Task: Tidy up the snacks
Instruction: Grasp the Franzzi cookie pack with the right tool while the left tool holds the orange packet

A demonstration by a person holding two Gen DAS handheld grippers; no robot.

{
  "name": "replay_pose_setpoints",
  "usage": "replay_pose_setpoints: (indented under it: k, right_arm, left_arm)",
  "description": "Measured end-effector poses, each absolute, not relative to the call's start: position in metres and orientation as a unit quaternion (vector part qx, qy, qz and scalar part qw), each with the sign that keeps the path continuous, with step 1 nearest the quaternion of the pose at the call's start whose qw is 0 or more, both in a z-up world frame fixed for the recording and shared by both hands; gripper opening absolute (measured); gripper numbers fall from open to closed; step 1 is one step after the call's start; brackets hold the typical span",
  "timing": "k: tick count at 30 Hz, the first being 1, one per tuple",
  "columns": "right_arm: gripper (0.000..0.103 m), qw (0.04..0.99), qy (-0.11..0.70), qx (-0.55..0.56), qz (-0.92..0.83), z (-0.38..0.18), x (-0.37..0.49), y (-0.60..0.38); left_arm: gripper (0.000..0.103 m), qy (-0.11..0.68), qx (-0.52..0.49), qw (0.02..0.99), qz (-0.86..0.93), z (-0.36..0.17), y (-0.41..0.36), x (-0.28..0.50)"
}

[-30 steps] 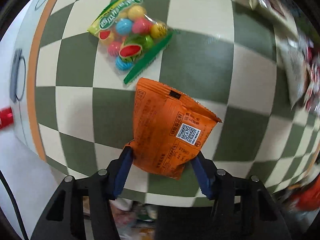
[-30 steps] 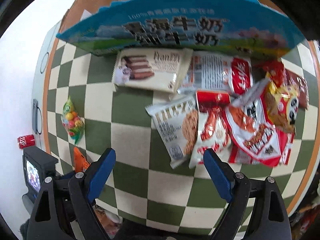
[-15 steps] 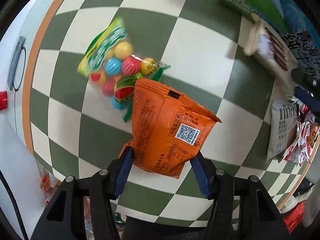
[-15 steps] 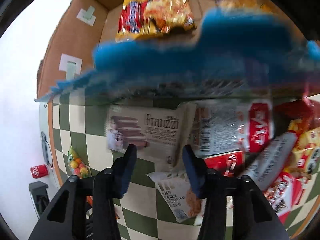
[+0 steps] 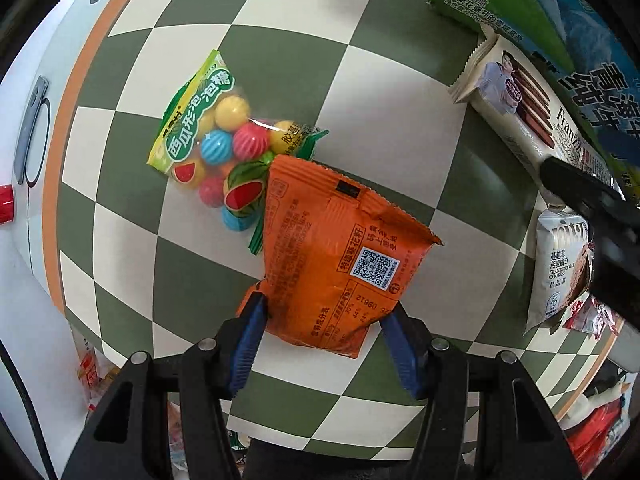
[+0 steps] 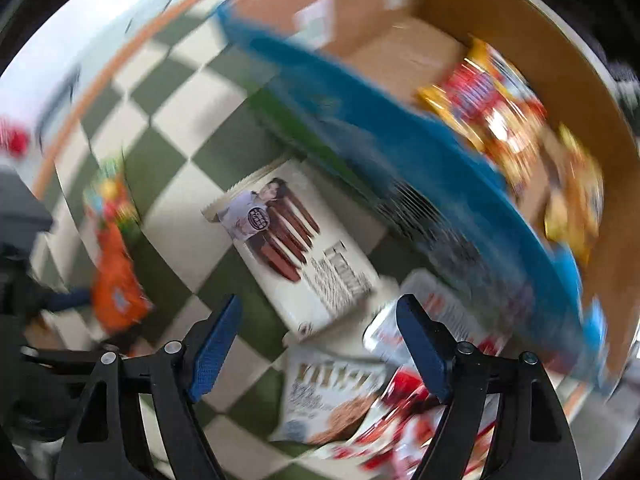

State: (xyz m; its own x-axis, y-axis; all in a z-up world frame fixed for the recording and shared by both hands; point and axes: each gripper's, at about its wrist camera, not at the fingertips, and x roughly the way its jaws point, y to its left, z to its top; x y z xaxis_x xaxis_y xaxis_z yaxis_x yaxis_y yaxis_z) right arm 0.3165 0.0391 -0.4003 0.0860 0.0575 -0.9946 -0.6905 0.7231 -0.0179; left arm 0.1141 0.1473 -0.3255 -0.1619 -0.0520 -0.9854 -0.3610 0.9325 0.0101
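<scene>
My left gripper [image 5: 322, 340] is shut on an orange snack packet [image 5: 340, 256], held above the green-and-cream checkered table [image 5: 392, 128]. A bag of coloured gumballs [image 5: 224, 140] lies on the table just beyond the packet. My right gripper [image 6: 320, 344] is open and empty, over a cream wafer packet [image 6: 296, 248]; this view is blurred. The orange packet also shows in the right wrist view [image 6: 116, 284]. A cardboard box with a blue flap [image 6: 400, 132] holds noodle packets [image 6: 492, 100].
The wafer packet [image 5: 524, 120] and a cranberry cookie packet [image 5: 560, 272] lie at the right of the table. A pile of red and white snack packets [image 6: 380, 408] lies under my right gripper. A red can [image 5: 6, 208] sits off the table's left edge.
My left gripper has carried the orange packet toward the right, bringing the box and wafer packet into view. My right gripper closed partway, then opened again, while swinging toward the box.
</scene>
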Motion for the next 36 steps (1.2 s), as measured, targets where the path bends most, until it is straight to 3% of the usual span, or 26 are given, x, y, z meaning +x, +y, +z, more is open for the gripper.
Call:
replay_pose_setpoints:
  k: [3, 9, 16, 24, 27, 36]
  right_arm:
    - [0.082, 0.677, 0.618, -0.299, 0.263, -0.416, 0.325, 0.056]
    - [0.072, 0.659, 0.651, -0.277, 0.255, -0.431, 0.338, 0.056]
    - [0.073, 0.595, 0.758, -0.147, 0.223, -0.436, 0.324, 0.032]
    - [0.076, 0.621, 0.738, -0.160, 0.210, -0.443, 0.337, 0.041]
    - [0.066, 0.627, 0.735, -0.155, 0.206, -0.446, 0.342, 0.041]
    - [0.064, 0.640, 0.738, -0.087, 0.194, -0.425, 0.311, 0.001]
  left_arm:
    - [0.055, 0.752, -0.134, 0.633, 0.124, -0.326, 0.144, 0.117]
    - [0.055, 0.750, -0.135, 0.635, 0.126, -0.327, 0.140, 0.118]
    - [0.056, 0.747, -0.137, 0.638, 0.128, -0.327, 0.141, 0.115]
    - [0.056, 0.749, -0.115, 0.641, 0.123, -0.330, 0.136, 0.113]
    - [0.053, 0.746, -0.107, 0.646, 0.122, -0.327, 0.131, 0.112]
    - [0.046, 0.736, -0.120, 0.655, 0.124, -0.309, 0.123, 0.101]
